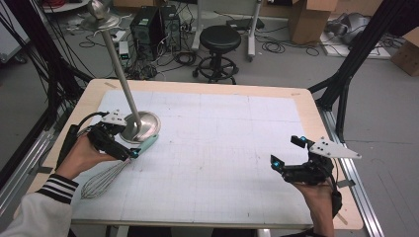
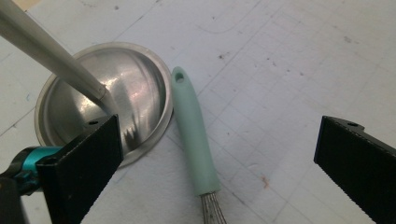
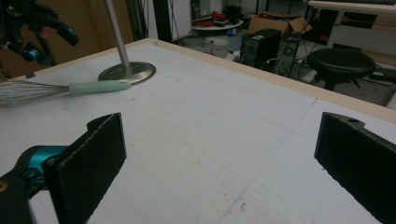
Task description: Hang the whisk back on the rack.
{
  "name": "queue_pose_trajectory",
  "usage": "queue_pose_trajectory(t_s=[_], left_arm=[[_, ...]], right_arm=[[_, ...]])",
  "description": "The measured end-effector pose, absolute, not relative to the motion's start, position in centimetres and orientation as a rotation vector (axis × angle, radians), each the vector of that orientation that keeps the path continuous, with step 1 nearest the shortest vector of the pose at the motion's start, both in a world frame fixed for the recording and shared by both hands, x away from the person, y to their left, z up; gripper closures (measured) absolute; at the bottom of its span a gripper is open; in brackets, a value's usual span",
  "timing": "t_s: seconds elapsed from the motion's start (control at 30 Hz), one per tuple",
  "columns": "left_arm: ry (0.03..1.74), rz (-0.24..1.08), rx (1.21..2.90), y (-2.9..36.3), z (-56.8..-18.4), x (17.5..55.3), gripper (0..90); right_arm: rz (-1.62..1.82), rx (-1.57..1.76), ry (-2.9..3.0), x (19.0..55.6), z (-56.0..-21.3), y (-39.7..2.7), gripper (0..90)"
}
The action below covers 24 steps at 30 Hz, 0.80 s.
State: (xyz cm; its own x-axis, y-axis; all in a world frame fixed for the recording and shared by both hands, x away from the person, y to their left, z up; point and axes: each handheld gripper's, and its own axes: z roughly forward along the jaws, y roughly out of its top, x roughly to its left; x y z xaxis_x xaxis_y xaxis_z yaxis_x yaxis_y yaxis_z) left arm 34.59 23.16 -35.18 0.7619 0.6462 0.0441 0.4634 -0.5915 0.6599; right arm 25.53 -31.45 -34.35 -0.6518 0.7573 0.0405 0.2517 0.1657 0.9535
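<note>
A wire whisk with a mint-green handle [image 1: 146,144] lies on the white gridded mat [image 1: 217,148] at the left. Its handle tip rests against the round base of a metal stand [image 1: 143,124]. My left gripper [image 1: 126,140] hovers open just over the handle. In the left gripper view the whisk handle [image 2: 194,135] lies between the spread jaws, with the stand base [image 2: 135,88] beside it. My right gripper [image 1: 287,151] is open and empty above the mat's right side. Across the table, the right gripper view has the whisk [image 3: 70,88], the stand base [image 3: 127,71] and my left gripper [image 3: 46,32].
The stand's pole [image 1: 118,64] leans up to the far left over the table's back corner. The wooden table rim [image 1: 306,106] borders the mat. Beyond the table stand a black stool [image 1: 220,39], computer towers [image 1: 155,24] and cardboard boxes [image 1: 309,17].
</note>
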Motion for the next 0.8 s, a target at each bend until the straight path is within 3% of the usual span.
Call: queue_pose_trajectory(t_s=[0.8], left_arm=[[0.949,0.321,2.434,22.1,-38.8,37.1,1.7]], right_arm=[[1.5,0.959,1.992,25.5,-34.3,-31.7,0.8]])
